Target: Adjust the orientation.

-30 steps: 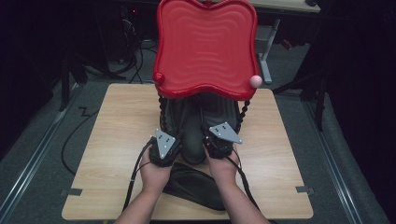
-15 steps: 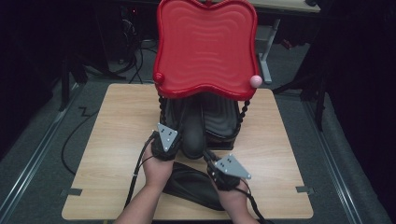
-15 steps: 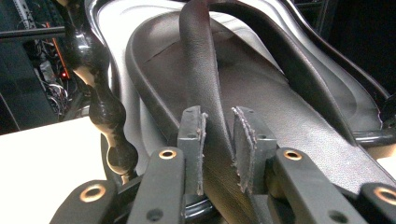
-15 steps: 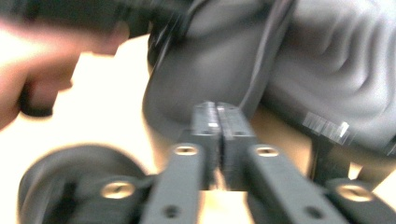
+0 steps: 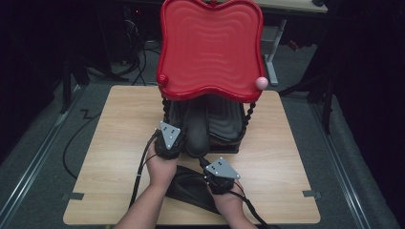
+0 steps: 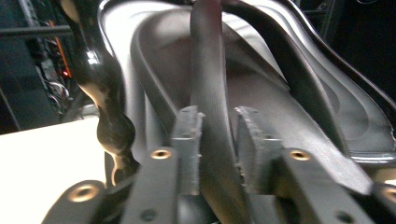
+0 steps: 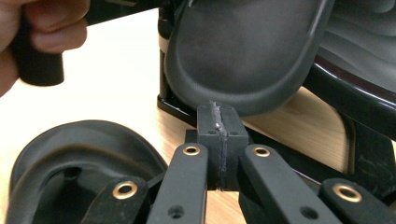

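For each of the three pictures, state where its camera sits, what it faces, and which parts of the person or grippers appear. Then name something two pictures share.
High view: above the table, looking forward and down; both forearms, left gripper, right gripper, red shoe rack.
Left gripper view: on the left gripper, facing the rack's lower shelf; jaws either side of a sandal strap.
Right gripper view: on the right gripper, jaws shut, facing the shelved sandal; a hand shows.
Shared: high and right gripper views show the loose sandal.
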Demonstrator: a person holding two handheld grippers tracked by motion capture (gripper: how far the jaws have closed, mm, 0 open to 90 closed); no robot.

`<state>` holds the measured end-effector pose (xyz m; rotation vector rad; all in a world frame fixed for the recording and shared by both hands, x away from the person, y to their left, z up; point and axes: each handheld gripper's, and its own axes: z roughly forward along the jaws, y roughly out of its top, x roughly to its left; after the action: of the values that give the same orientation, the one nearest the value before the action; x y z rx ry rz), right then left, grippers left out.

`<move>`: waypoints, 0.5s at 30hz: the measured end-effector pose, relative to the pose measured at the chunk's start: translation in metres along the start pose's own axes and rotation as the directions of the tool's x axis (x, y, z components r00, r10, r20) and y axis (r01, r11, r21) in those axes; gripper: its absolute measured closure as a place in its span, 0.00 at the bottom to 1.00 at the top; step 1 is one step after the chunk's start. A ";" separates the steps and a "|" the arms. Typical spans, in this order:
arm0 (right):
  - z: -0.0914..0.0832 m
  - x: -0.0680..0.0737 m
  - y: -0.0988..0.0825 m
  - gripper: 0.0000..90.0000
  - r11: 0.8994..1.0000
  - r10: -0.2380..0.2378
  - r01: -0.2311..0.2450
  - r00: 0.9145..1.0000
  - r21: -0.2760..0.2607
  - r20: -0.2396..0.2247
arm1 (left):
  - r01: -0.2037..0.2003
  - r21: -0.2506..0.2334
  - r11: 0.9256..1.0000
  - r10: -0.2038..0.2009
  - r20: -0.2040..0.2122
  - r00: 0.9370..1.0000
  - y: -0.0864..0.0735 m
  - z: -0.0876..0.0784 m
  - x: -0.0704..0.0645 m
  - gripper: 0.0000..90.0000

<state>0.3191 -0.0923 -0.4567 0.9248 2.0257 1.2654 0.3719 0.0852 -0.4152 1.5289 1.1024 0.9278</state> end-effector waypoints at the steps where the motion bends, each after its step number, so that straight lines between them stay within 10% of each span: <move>1: 0.002 0.000 0.000 1.00 1.000 0.008 -0.008 1.000 0.004 0.003 | 0.007 -0.009 1.000 -0.007 0.007 1.000 -0.004 -0.003 0.000 0.69; 15: 0.015 -0.005 0.013 1.00 1.000 0.009 -0.009 1.000 -0.014 0.016 | 0.047 -0.032 0.998 -0.045 0.054 0.998 -0.023 -0.023 -0.005 0.71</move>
<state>0.3371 -0.0841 -0.4501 0.9358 1.9999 1.2718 0.3442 0.0890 -0.4329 1.4872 1.0746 0.8653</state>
